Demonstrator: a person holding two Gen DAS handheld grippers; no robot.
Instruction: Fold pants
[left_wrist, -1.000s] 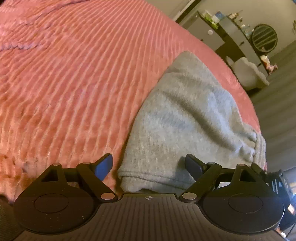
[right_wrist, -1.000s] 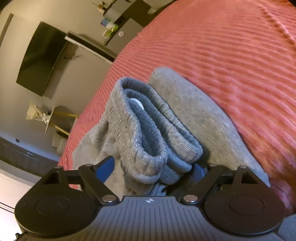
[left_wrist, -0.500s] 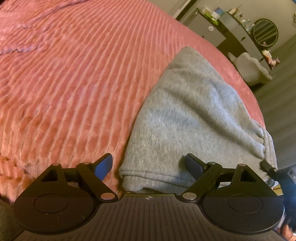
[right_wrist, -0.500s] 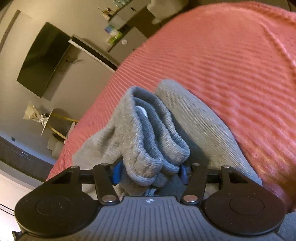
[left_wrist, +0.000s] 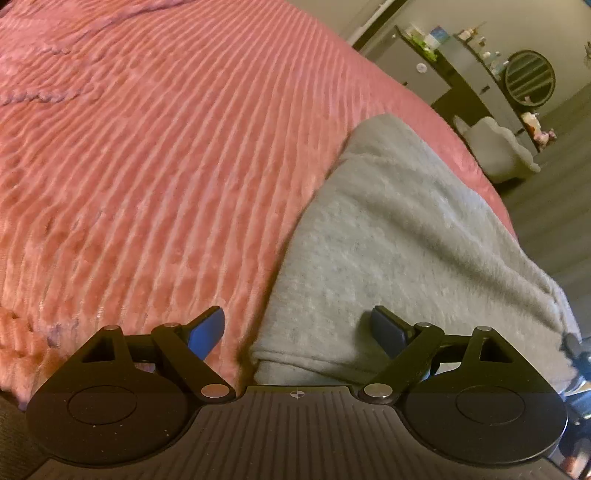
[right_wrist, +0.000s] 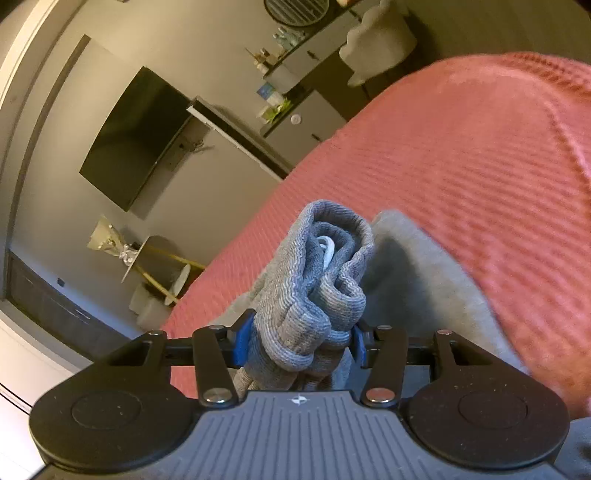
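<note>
My right hand-held gripper (right_wrist: 299, 345), jaws just closing, pinches the bunched ribbed waistband of the grey knit pants (right_wrist: 317, 280) on the pink ribbed bedspread (right_wrist: 461, 155), while my left hand-held gripper (left_wrist: 297, 326) gapes wide over their folded edge at six o'clock.

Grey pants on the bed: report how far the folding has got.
Done: the grey pants already lie folded over in layers on the pink bedspread. In hand: the right hand-held gripper has just closed on the bunched waistband, pads pressing it; the left hand-held gripper is open over the near folded edge, gripping nothing. Left: carry the waistband across for the next fold and flatten.
</note>
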